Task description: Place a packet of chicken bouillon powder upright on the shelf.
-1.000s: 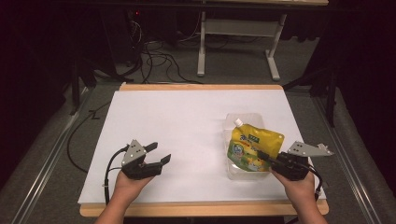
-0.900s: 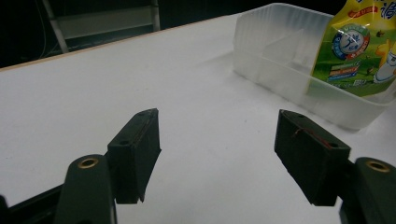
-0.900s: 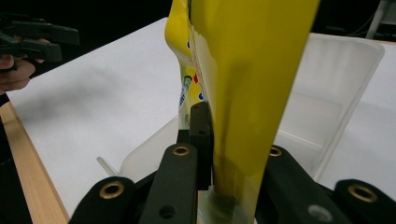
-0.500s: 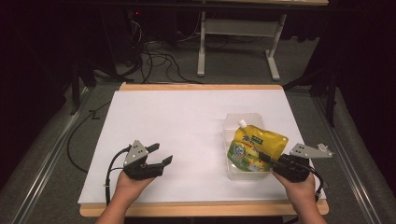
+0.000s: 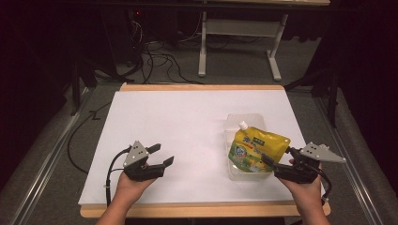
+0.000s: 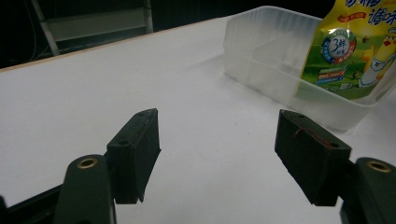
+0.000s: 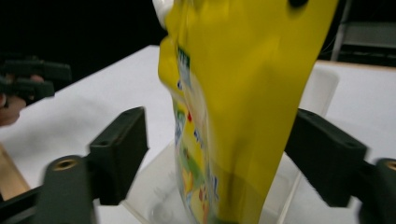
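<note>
At the left of the bench point(image 5: 197, 126), which is covered in white with a wooden edge showing at front and back, a person's left hand point(image 5: 127, 185) holds the left gripper point(image 5: 162, 155) just above the surface. Its jaws stand wide apart with nothing between them; in the left gripper view there is only bare white bench between the two black pads point(image 6: 135, 149). A black cable point(image 5: 111, 168) loops from it toward the front edge.

Toward the right sits a clear plastic tub point(image 5: 234, 123), well apart from the left gripper. A yellow pouch point(image 5: 256, 149) with a white spout point(image 5: 242, 125) stands in it, leaning over the tub's right side, its printed face toward the left. From the left gripper view the tub point(image 6: 261, 56) is ahead and to the right, with the pouch point(image 6: 359, 46) rising from its near end.

At the far right, the right hand point(image 5: 305, 190) holds the right gripper point(image 5: 277, 159) at the pouch's lower right corner. Its jaws have just been opening: in the right gripper view the pouch point(image 7: 238, 102) hangs between the two pads, blurred, with a gap on either side, so the pads are not pressing on it.

Beyond the bench, a table frame point(image 5: 239, 33) and loose cables point(image 5: 155, 51) lie on the dark floor.
</note>
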`<state>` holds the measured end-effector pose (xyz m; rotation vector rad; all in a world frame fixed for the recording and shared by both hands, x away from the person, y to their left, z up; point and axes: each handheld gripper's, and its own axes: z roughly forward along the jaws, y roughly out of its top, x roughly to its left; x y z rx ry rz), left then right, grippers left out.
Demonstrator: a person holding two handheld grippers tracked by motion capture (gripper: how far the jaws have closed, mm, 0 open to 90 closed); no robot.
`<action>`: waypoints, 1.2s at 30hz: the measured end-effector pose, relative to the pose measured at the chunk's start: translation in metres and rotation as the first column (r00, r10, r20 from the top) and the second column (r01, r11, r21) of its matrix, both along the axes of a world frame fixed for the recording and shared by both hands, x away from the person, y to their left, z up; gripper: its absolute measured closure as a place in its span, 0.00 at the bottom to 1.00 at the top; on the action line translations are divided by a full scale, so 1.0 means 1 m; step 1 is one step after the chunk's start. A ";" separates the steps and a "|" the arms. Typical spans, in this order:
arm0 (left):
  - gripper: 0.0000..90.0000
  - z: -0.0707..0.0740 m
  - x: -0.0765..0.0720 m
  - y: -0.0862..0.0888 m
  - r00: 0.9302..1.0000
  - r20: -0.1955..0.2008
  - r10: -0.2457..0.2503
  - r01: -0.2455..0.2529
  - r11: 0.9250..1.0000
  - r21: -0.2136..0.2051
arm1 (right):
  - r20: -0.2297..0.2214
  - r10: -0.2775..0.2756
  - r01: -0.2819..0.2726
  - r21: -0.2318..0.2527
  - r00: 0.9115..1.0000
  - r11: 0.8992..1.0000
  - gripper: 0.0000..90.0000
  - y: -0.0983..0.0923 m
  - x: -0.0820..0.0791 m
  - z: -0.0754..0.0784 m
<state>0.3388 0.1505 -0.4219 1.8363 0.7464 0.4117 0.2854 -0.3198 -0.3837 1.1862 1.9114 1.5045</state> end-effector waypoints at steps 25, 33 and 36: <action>0.35 0.003 -0.005 -0.009 0.999 0.008 -0.032 0.032 0.999 0.003 | 0.220 0.120 -0.123 -0.001 0.968 0.992 0.17 0.043 -0.039 0.063; 0.34 0.002 -0.005 -0.010 0.999 0.006 -0.036 0.036 0.999 0.007 | 0.081 0.187 -0.185 -0.033 0.979 0.982 0.17 0.067 -0.019 0.014; 0.34 0.002 -0.005 -0.009 0.999 0.004 -0.037 0.037 0.999 0.006 | 0.037 0.192 -0.190 -0.054 0.981 0.980 0.17 0.071 -0.014 0.002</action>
